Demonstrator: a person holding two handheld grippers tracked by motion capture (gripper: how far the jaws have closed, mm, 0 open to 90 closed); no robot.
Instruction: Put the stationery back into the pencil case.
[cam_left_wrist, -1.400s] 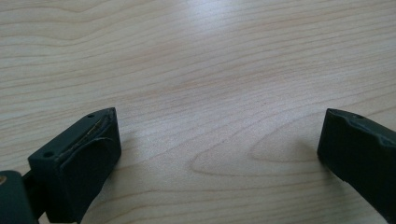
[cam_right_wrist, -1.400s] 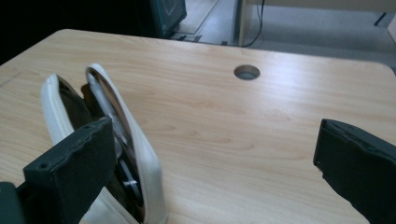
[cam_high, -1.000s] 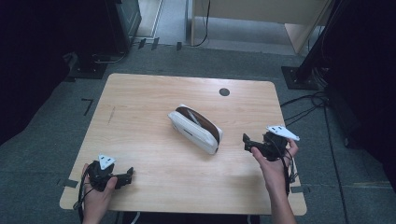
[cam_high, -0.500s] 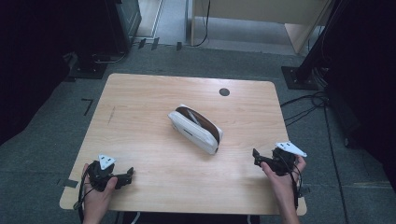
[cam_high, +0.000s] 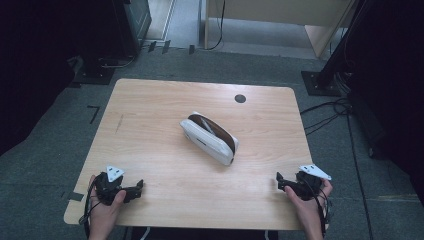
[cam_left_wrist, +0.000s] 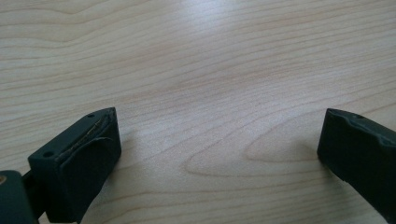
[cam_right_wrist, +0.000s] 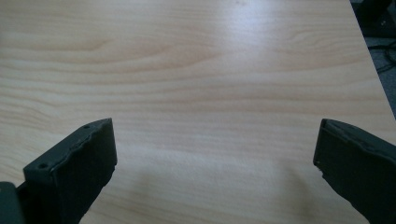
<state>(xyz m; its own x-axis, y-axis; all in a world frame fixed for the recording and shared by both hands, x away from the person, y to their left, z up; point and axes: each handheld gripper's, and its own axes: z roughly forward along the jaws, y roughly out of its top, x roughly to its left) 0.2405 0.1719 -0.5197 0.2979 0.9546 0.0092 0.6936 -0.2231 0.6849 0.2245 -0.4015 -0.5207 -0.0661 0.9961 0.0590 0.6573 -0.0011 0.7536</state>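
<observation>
A white pouch (cam_high: 209, 138) with a brown open top lies slanted at the middle of the wooden table (cam_high: 150, 115). My left gripper (cam_high: 139, 187) rests low at the table's near left corner, held by a hand. Its jaws stand wide apart over bare wood, so the left gripper (cam_left_wrist: 217, 135) is open with nothing between them. My right gripper (cam_high: 279, 181) sits at the near right edge, also in a hand, pointing left. In its own view the right gripper (cam_right_wrist: 215, 140) is open above bare tabletop. Both grippers are well apart from the pouch.
A small dark round hole (cam_high: 240, 98) marks the table's far side. Grey carpet surrounds the table, with black stands (cam_high: 320, 80) and cables (cam_high: 325, 115) at the right and dark equipment (cam_high: 100, 70) at the far left.
My right gripper has moved back toward the near right edge of the table, away from the pouch. The left gripper and the pouch have stayed put.
</observation>
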